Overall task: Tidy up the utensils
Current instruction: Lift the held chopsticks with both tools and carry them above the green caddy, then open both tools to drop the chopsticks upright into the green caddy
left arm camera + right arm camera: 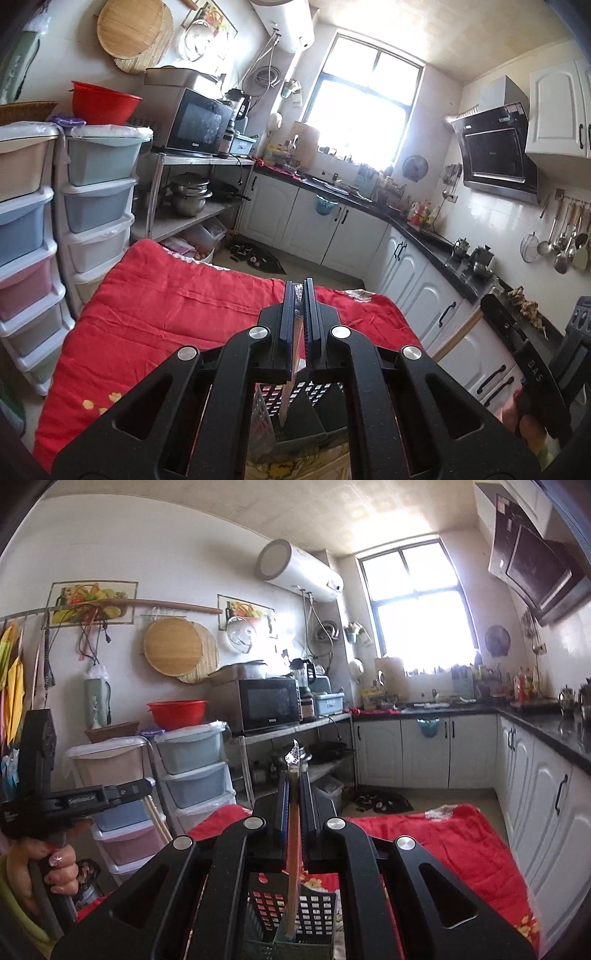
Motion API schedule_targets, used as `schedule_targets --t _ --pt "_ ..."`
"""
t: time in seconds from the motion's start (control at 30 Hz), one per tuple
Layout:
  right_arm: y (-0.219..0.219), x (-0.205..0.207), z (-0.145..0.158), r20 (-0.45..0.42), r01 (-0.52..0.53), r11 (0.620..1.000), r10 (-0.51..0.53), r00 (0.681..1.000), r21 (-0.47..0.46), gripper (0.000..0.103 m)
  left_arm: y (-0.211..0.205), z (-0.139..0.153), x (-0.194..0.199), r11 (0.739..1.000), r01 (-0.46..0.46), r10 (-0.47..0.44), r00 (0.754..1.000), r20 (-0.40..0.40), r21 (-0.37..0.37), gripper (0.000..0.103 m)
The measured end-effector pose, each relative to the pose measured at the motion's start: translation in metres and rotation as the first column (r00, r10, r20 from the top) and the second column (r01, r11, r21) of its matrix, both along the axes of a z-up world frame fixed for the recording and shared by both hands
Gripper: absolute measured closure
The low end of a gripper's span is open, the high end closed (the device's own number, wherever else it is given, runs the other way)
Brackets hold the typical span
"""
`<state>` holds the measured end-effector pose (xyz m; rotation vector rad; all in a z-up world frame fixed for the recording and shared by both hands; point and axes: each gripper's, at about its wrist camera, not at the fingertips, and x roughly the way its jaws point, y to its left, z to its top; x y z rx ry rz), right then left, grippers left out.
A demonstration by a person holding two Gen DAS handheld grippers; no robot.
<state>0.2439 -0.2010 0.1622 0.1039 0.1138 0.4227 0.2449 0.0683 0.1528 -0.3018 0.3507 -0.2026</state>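
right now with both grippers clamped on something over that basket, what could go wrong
1. The right hand-held gripper is shut on thin wrapped chopsticks well above the dark mesh basket; their low end could catch the rim and tip it.
2. The left hand-held gripper pinches a thin flat piece over the same basket; the two may collide.
3. The basket sits on a soft red quilt, so it may wobble.

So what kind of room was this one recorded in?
A home kitchen, by the look of it: a range hood on the tiled wall, ladles and spoons hanging from a rail, a microwave on a metal shelf, and white cabinets under a dark counter.
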Motion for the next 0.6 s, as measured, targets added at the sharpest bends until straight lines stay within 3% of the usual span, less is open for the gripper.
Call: schedule_targets --t 0.37,0.43,0.47,0.5,0.53,0.6 --pt "0.003 0.013 -0.031 -0.097 0.013 1.0 -0.012 0.995 0.01 0.097 -0.005 -0.029 0.005 0.999 0.04 -0.041 0.998 -0.057 -0.013 0.101" --pt "0.003 0.014 -0.035 -0.113 0.016 1.0 -0.015 0.994 0.01 0.093 -0.003 -0.031 0.005 0.999 0.04 -0.04 0.997 -0.06 -0.014 0.1" --pt "0.003 0.015 -0.037 -0.121 0.016 1.0 -0.015 0.993 0.012 0.089 -0.003 -0.032 0.004 0.999 0.04 -0.041 0.997 -0.063 -0.016 0.094" --pt "0.003 0.015 -0.038 -0.126 0.017 1.0 -0.015 0.992 0.013 0.076 -0.002 -0.034 0.002 0.999 0.041 -0.042 0.997 -0.063 -0.019 0.089" --pt "0.003 0.013 -0.04 -0.13 0.019 1.0 -0.017 0.991 0.014 0.067 -0.001 -0.035 0.001 0.999 0.039 -0.04 0.997 -0.061 -0.022 0.077" --pt "0.002 0.011 -0.041 -0.132 0.021 1.0 -0.019 0.991 0.012 0.066 0.001 -0.037 -0.004 0.999 0.035 -0.037 0.998 -0.055 -0.026 0.067"
